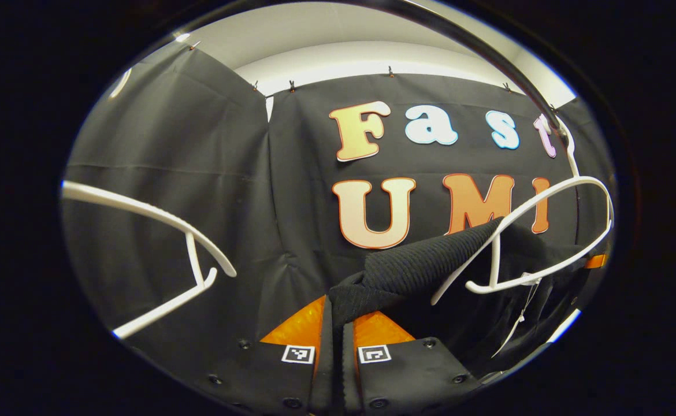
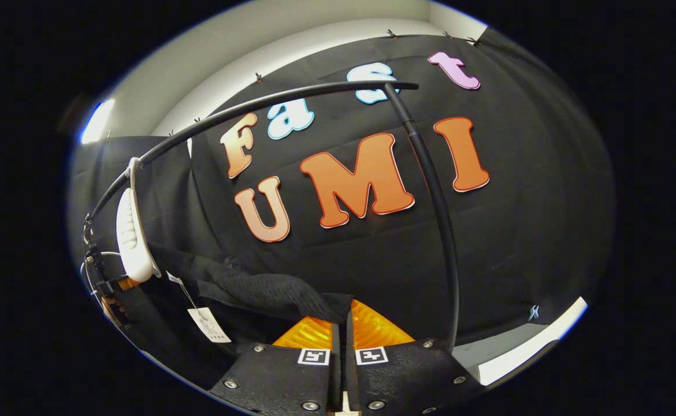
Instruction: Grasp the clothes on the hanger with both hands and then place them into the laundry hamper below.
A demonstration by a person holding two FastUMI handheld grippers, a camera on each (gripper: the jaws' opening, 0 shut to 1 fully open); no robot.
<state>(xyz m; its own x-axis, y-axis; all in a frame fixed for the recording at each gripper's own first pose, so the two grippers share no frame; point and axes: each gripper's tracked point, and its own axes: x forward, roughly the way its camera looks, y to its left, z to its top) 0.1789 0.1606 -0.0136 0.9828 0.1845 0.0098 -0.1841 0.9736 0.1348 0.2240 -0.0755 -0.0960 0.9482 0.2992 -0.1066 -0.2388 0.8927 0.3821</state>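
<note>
- Left tongs [image 1: 338, 323] at the bottom centre of the left gripper view, clamped tight on a fold of the black ribbed garment [image 1: 424, 263].
- Cloth running up and right from there onto the white hanger [image 1: 546, 231] at the right of the frame, one shoulder apparently on the hanger arm.
- Right tongs [image 2: 342, 329] at the bottom centre of the right gripper view, pinched shut on the other end of the garment [image 2: 268, 292], which trails off to the lower left.
- Same white hanger [image 2: 133, 234] seen edge-on at the left of that frame, hooked on the black rail [image 2: 257, 104]; paper tag [image 2: 208, 323] dangling below.
- Second hanger [image 1: 159, 254], bare, at the left of the left gripper view.
- Step in hand, by the look of it: working the garment off the hanger. Best done with both grips kept firm, lifting the shoulder clear before pulling down, so no snag and no swinging hanger.
- Worth watching the tag string near the hanger.
- Laundry hamper somewhere below frame, position unknown.
- How much cloth sits between the pads is hard to judge; the garment's lower body fades into the dark backdrop.
</note>
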